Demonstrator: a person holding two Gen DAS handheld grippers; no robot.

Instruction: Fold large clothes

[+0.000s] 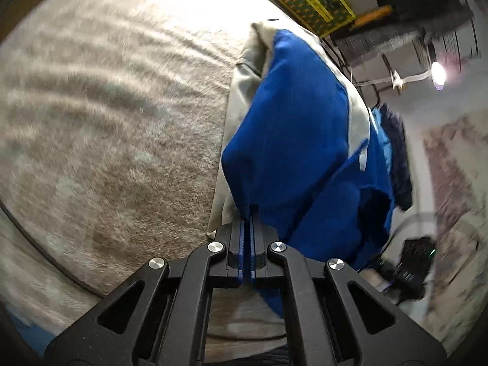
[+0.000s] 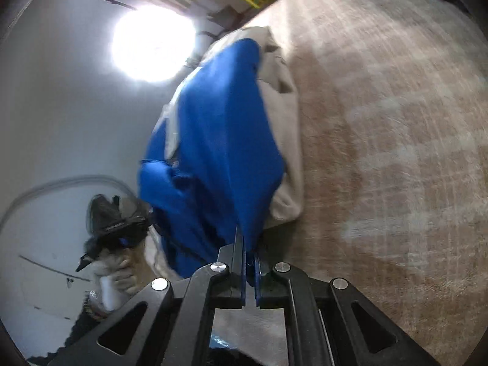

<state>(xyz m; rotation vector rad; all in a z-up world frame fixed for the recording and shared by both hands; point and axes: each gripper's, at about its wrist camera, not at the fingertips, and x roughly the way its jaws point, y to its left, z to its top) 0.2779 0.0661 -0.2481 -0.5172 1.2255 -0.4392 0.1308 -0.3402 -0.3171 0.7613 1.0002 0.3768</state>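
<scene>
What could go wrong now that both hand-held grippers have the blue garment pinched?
1. The left hand-held gripper and the right hand-held gripper each pinch only a small bit of the blue garment, so the cloth might slip out under its own weight.
2. The garment hangs bunched, with a grey part twisted in, so a fold laid onto the carpet may come out crooked.

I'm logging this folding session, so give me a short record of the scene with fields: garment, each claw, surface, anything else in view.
garment: blue garment with a beige part, partly lifted
left claw: shut on the blue fabric
right claw: shut on the blue fabric
surface: beige carpet
other: person's hand gripping the left claw's handle, seen from the right wrist
</scene>
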